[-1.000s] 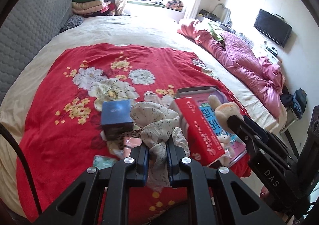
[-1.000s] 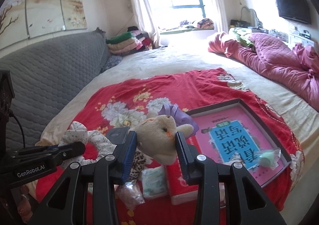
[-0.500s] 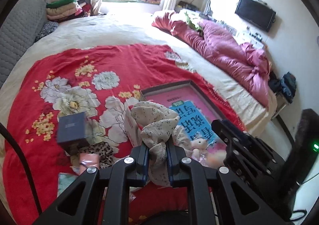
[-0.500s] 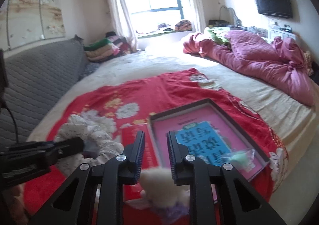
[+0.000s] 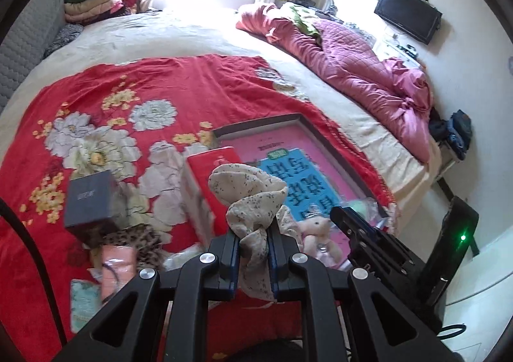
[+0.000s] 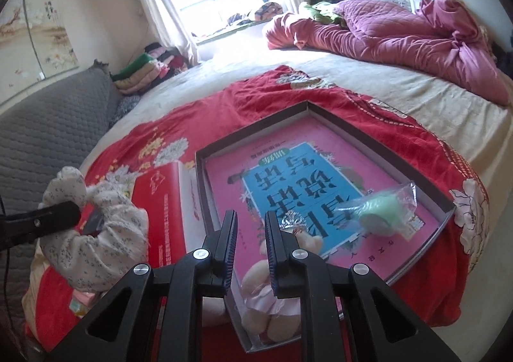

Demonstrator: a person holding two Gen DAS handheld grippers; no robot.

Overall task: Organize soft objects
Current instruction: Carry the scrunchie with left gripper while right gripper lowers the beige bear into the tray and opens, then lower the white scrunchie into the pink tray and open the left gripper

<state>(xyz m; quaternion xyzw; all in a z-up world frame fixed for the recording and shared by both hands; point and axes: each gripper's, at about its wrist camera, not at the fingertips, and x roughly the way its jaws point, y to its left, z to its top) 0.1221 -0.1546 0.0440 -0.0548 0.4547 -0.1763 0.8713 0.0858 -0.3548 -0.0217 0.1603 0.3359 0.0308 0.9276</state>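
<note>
My left gripper is shut on a cream speckled fabric scrunchie, held above the red flowered blanket; the scrunchie also shows in the right wrist view. A shallow dark-rimmed box with a pink and blue book inside lies on the blanket. A small cream plush bear lies in the box's near corner, below my right gripper, whose jaws stand slightly apart and hold nothing. The bear also shows in the left wrist view. A green roll in clear wrap lies in the box.
A red box stands left of the tray. A dark blue box, leopard cloth and small packets lie on the blanket at left. A pink quilt is heaped at the far right. A grey headboard is left.
My right gripper let go of the plush bear, which now lies in the box's near corner, and rose above it. My left gripper moved right toward the box with the scrunchie.
</note>
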